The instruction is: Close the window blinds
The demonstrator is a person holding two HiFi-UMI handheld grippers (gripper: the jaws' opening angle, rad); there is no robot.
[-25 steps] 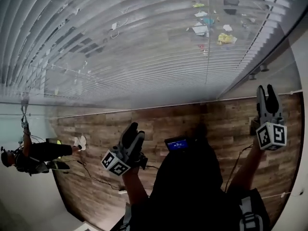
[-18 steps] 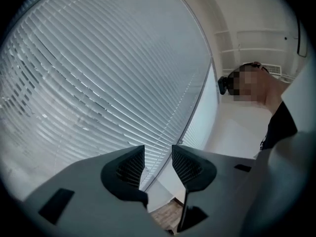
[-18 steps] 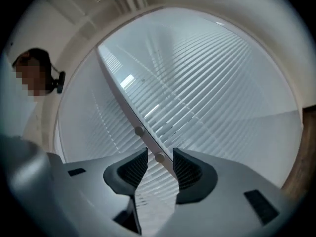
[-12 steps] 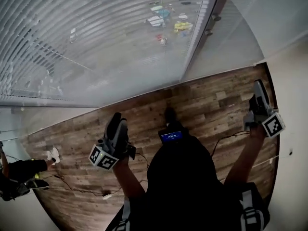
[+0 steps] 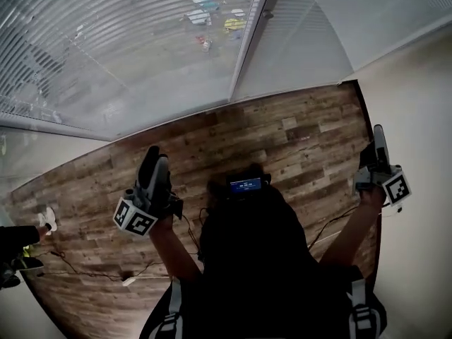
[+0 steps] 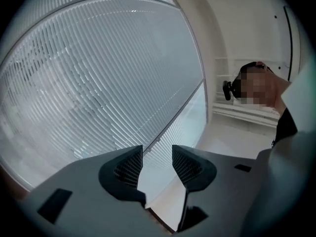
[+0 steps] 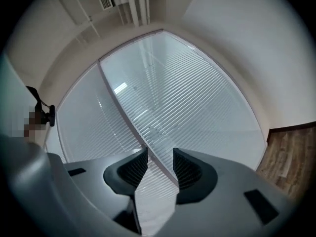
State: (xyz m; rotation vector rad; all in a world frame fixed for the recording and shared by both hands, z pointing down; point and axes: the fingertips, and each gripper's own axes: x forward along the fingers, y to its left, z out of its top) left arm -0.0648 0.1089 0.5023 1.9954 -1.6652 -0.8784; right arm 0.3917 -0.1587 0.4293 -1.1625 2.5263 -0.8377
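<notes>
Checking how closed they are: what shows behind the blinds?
Through the blinds, a few small coloured shapes show faintly outside; everything else out there is covered.

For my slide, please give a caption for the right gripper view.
Open, empty right tool pointing at the window blinds and the frame between two panes.

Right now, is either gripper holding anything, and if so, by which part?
Nothing is held. The left gripper and the right gripper both have jaws apart, with only the window blinds beyond showing through the gaps.
</notes>
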